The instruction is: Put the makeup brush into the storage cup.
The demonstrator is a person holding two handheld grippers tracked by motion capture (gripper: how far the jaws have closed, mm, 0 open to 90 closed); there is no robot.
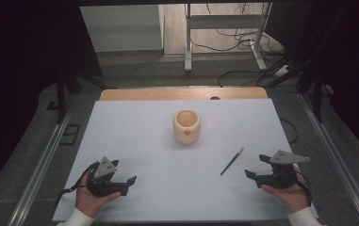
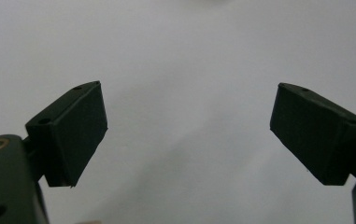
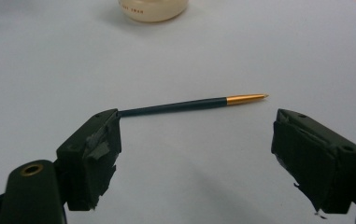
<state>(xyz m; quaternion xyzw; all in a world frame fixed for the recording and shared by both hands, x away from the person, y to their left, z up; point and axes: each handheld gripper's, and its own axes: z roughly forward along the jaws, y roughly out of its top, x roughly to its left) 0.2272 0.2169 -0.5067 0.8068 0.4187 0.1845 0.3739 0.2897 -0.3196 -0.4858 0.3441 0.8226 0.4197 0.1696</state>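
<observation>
Here the left gripper (image 1: pixel 129 181) rests low on the near left of the table (image 1: pixel 134 141), cradled in the left hand (image 1: pixel 92 197), with its jaws spread wide and nothing between them. In the left gripper view they frame only bare white surface, so it looks parked out of the way, or ready to steady something when needed.

Farther in, near the middle of the table, stands the cup (image 1: pixel 186 126), a cream, round-sided pot, upright and open at the top. It sits well apart from both grippers, within reach of either. Upright and open, it would take a long thin thing dropped in from above, which is likely why it stands there.

To its right and nearer the person lies the pen (image 1: pixel 232 161), flat on the table, slanting with its gold tip toward the cup and its dark end toward the near edge. It touches nothing else.

Just right of the pen is the right gripper (image 1: pixel 255 165), held in the right hand (image 1: pixel 288 190), its jaws also spread and empty. In the right gripper view the pen (image 3: pixel 192 104) lies crosswise just beyond the jaw tips, its dark end passing behind the left jaw. My reading is that this gripper is lined up to close across the barrel; it would need to advance and drop a little first.
</observation>
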